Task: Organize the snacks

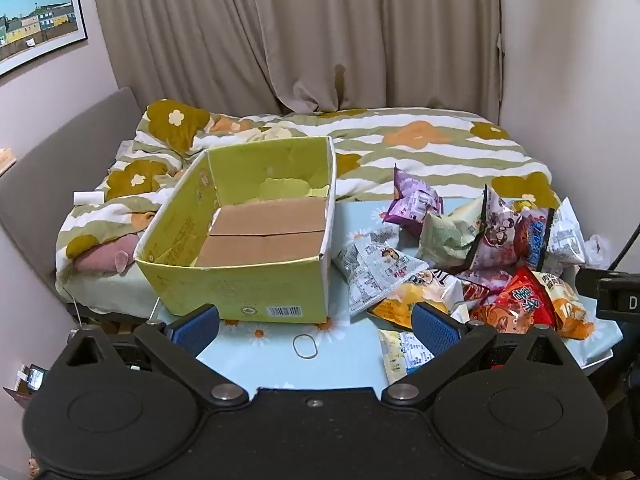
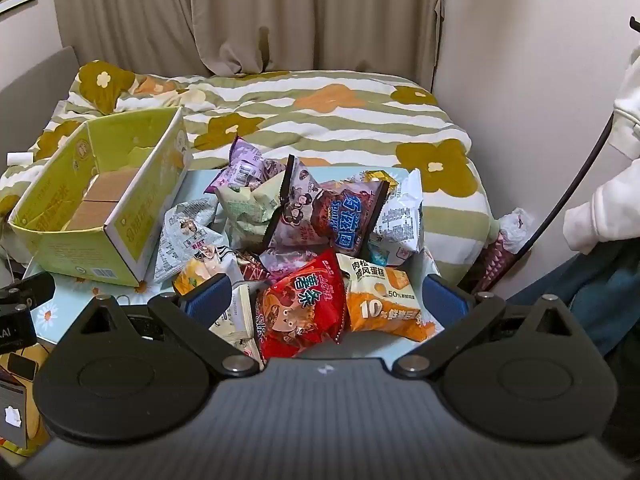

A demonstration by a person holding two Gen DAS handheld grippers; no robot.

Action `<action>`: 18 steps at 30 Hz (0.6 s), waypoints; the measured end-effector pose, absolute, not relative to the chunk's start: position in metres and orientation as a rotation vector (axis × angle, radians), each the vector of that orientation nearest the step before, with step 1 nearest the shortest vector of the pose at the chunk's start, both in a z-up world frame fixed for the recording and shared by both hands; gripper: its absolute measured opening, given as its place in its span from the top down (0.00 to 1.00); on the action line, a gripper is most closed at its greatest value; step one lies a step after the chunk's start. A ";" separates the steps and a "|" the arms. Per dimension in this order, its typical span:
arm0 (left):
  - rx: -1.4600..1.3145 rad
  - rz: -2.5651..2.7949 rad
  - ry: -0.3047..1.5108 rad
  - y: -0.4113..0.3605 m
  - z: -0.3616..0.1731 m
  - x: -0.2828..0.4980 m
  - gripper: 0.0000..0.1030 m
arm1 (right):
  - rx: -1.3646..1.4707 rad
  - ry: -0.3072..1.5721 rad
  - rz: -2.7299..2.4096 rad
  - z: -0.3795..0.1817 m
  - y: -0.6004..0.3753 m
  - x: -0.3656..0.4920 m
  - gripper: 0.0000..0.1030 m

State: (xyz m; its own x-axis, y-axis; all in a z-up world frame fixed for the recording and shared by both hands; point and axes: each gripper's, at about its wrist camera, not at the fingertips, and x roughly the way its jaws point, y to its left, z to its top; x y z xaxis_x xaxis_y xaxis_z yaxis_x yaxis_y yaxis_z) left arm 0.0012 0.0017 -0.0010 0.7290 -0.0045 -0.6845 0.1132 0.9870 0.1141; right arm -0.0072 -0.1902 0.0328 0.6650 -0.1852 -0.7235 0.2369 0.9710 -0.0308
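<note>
The yellow-green cardboard box (image 1: 244, 240) stands open side up just ahead of the left gripper (image 1: 316, 326), its long axis running away from the fingers and its barcode end nearest them. The left gripper is spread wide and holds nothing — a rubber band (image 1: 305, 345) lies on the floral table (image 1: 280, 368) between its blue pads. Ahead and to its right sits the snack heap. The right gripper (image 2: 326, 304), equally wide and empty, hovers over that heap; the red packet (image 2: 300, 304) and orange packet (image 2: 384, 304) lie between its fingers, upper ends pointing away.
</note>
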 end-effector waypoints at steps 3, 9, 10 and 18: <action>0.160 -0.074 0.737 0.003 -0.003 -0.001 0.00 | 0.066 0.809 -0.239 0.033 -0.190 -0.008 0.00; 0.169 -0.079 0.739 -0.003 -0.002 0.000 0.00 | 0.064 0.807 -0.244 0.032 -0.194 -0.013 0.00; 0.170 -0.080 0.739 -0.003 -0.002 0.000 0.00 | 0.065 0.807 -0.244 0.033 -0.194 -0.014 0.00; 0.172 -0.082 0.738 -0.004 -0.002 0.000 0.00 | 0.066 0.811 -0.241 0.033 -0.190 -0.010 0.00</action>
State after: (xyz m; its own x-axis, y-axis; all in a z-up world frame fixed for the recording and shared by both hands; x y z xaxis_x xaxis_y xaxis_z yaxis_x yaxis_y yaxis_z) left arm 0.0004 -0.0042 -0.0020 0.7376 -0.0138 -0.6751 0.1344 0.9828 0.1268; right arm -0.0102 -0.1895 0.0332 0.6629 -0.1876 -0.7248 0.2381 0.9707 -0.0334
